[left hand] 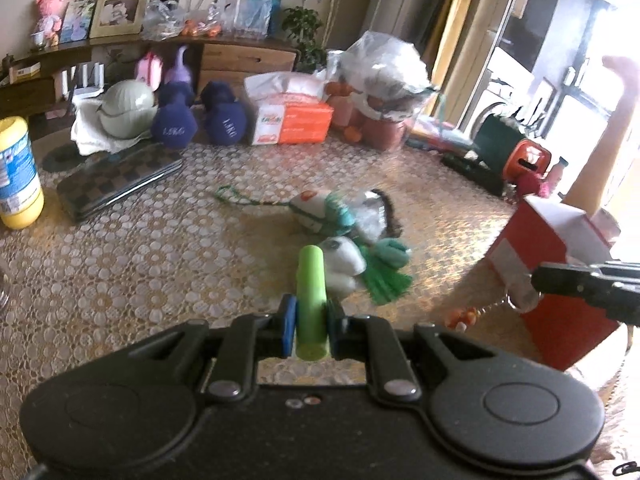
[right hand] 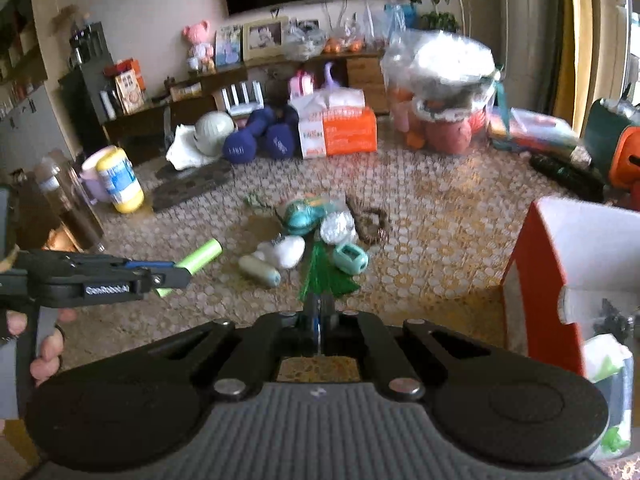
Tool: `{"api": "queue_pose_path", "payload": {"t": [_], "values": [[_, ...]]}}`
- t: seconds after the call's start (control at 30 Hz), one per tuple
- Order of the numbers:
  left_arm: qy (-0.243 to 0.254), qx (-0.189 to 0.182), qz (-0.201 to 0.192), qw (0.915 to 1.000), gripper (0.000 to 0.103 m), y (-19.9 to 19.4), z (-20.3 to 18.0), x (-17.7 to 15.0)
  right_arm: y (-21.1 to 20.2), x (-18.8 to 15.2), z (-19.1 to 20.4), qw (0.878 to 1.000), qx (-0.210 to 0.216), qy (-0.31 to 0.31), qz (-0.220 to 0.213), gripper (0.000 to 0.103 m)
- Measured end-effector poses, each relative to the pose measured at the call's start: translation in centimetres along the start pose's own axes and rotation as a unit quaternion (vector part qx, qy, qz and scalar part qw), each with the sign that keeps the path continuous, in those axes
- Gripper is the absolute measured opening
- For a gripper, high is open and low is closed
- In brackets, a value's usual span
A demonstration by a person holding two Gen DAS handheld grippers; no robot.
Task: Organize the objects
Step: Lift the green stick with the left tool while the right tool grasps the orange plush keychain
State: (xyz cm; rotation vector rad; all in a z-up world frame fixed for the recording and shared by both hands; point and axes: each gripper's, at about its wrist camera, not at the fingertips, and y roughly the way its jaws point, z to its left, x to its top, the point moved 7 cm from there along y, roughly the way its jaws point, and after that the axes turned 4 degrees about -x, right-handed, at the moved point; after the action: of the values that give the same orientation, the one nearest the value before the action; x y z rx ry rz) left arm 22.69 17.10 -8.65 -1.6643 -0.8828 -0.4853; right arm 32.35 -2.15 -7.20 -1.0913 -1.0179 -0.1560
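My left gripper [left hand: 311, 326] is shut on a lime green tube [left hand: 310, 296] and holds it above the patterned table; the tube also shows in the right wrist view [right hand: 198, 258]. My right gripper [right hand: 318, 312] is shut, with a green tassel [right hand: 326, 272] right at its tips; whether it grips the tassel is unclear. A pile of small items lies mid-table: a teal charm [right hand: 302, 214], a white pouch [right hand: 286, 250], a pale green capsule [right hand: 260, 270], a mint case [right hand: 352, 258] and a brown bracelet [right hand: 372, 220]. A red and white box [right hand: 560, 264] stands open at the right.
At the back are purple dumbbells [left hand: 196, 120], an orange tissue pack [left hand: 292, 116], a white helmet-like ball [left hand: 126, 110], a checkered case [left hand: 116, 184] and a yellow bottle [left hand: 18, 172]. Bagged items [left hand: 384, 80] and a green container [left hand: 500, 136] stand far right.
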Motion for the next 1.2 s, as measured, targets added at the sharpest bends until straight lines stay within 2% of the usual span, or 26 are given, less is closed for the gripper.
{"api": "queue_pose_path", "payload": {"t": [0.33,0.43,0.67,0.87,1.0,1.07,1.1,1.17,1.2], "values": [[0.047,-0.052,-0.012,0.9975,0.014,-2.5,-5.8,2.9,-6.7,3.4,-2.0,0.997,-0.006,0.037,-0.066,0.000],[0.059,-0.063,-0.018,0.9961,0.014,-3.0,-7.5,3.5,-8.0,3.8,-2.5,0.997,-0.005,0.031,-0.072,0.000],[0.067,-0.072,-0.011,0.9950,0.014,-3.1,-8.9,2.5,-6.4,0.2,-3.1,1.000,0.002,0.025,-0.019,0.001],[0.066,-0.072,0.000,0.9952,0.014,-2.7,-8.4,1.3,-3.1,-3.5,-2.9,0.999,0.005,0.040,0.029,0.007],[0.063,-0.074,0.010,0.9952,0.014,-2.1,-7.8,0.6,-1.3,-5.1,-2.8,0.998,0.012,0.049,0.045,0.016],[0.061,-0.074,0.015,0.9953,0.014,-1.7,-7.5,0.2,-0.6,-5.7,-2.7,0.997,0.015,0.057,0.048,0.034],[0.059,-0.074,0.018,0.9954,0.014,-1.5,-7.3,0.1,-0.5,-5.9,-2.6,0.997,0.014,0.056,0.047,0.047],[0.056,-0.073,0.022,0.9955,0.014,-1.2,-6.9,-0.1,-0.2,-6.3,-2.3,0.998,0.007,0.048,0.040,0.062],[0.053,-0.073,0.023,0.9957,0.014,-1.0,-6.7,-0.1,0.0,-6.4,-2.1,0.998,0.001,0.042,0.039,0.062]]}}
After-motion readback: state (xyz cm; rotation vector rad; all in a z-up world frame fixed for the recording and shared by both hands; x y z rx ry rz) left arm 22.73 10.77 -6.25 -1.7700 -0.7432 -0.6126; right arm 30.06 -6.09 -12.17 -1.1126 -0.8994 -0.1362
